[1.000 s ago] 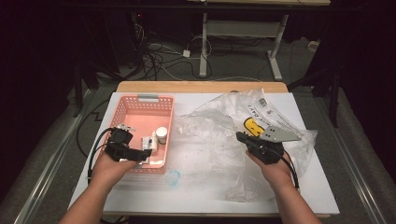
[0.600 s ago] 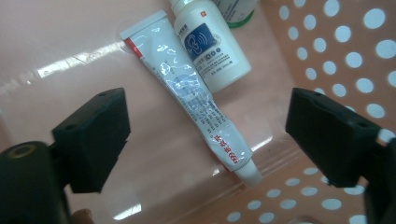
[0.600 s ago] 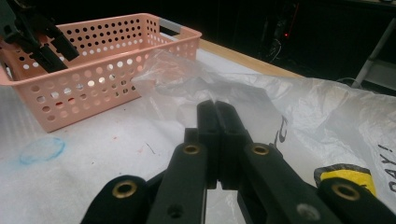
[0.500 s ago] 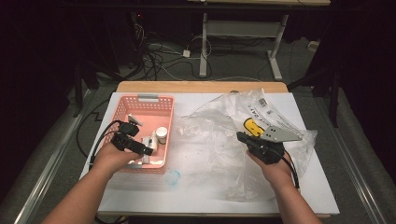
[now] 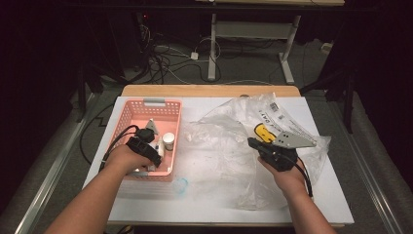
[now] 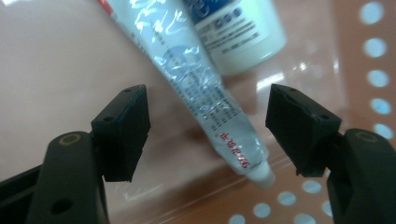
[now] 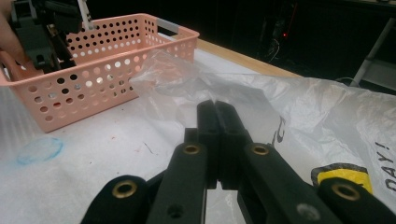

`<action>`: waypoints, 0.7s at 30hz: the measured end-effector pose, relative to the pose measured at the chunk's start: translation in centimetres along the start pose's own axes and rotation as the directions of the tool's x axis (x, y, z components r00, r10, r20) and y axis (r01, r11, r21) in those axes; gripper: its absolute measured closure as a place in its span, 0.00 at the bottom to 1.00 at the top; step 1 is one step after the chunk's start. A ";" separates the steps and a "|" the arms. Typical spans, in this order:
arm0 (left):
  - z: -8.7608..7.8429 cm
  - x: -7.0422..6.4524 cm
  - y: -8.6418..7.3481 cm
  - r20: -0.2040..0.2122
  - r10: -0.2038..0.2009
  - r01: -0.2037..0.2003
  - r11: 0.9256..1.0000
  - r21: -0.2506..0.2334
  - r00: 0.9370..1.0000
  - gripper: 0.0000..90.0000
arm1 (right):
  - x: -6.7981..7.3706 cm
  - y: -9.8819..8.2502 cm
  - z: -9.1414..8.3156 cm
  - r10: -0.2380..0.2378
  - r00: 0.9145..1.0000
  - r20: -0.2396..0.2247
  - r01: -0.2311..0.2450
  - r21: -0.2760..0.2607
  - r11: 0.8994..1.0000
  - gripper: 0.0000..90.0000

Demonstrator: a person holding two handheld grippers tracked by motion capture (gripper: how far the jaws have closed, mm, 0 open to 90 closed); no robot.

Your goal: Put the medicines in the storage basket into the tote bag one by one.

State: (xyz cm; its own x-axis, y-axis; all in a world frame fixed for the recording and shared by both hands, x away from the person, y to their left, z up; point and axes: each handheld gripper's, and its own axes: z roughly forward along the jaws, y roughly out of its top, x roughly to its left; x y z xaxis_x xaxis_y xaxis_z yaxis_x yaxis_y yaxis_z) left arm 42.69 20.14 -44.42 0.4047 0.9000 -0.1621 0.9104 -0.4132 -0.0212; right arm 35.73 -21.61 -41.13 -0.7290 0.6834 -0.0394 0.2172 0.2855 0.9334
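Jaws of the left gripper [image 6: 205, 126] stand apart and have just been closing, with a clear tube [image 6: 205, 93] lying slantwise between them, neither pad touching it yet. Its white capped end points toward the camera, and the tube rests on the floor of the pink basket [image 5: 127, 117], just beside a white bottle [image 6: 243, 32] with blue print. From the high view, the left gripper [image 5: 153, 146] is down inside the basket near a small white container [image 5: 168, 141]. Judged step: pickup of the tube, jaws about to meet it. Next move calls for closing squarely across the tube's body, not the tapered cap end, then a straight lift clear of the bottle and the basket wall. Right gripper [image 7: 215, 109] has its jaws pressed together; whether they pinch the clear plastic bag [image 5: 234, 141] spread on the white table [image 5: 204, 209] cannot be told
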 end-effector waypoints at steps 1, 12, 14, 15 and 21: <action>0.1 0.1 0.1 0.005 -0.003 0.003 1.000 0.016 1.000 0.33 | 0.0 0.0 0.0 0.000 1.000 0.000 0.000 0.000 1.000 1.00; 0.1 0.1 0.6 -0.071 -0.017 0.020 0.999 0.047 0.997 0.52 | 0.0 0.0 -0.2 -0.003 1.000 0.002 0.003 0.000 1.000 1.00; 0.1 0.1 0.8 -0.088 -0.013 0.018 0.998 0.059 0.996 0.56 | 0.0 0.0 -0.2 -0.001 1.000 0.004 0.001 0.000 1.000 1.00; 0.1 0.2 0.9 -0.091 -0.016 0.022 0.998 0.063 0.996 0.58 | 0.0 0.0 -0.2 0.000 1.000 0.004 0.000 -0.001 1.000 1.00; 0.0 0.8 1.0 -0.090 -0.022 0.028 0.998 0.062 0.996 0.69 | 0.0 0.0 -0.3 -0.001 1.000 0.006 0.001 -0.001 1.000 1.00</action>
State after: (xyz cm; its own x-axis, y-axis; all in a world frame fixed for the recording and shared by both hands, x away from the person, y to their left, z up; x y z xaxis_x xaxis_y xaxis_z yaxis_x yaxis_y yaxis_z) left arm 43.90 20.44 -44.53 0.3906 0.9177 -0.0724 0.9141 -0.3959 -0.0872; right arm 35.58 -21.81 -41.04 -0.7255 0.6869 -0.0420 0.2162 0.2854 0.9337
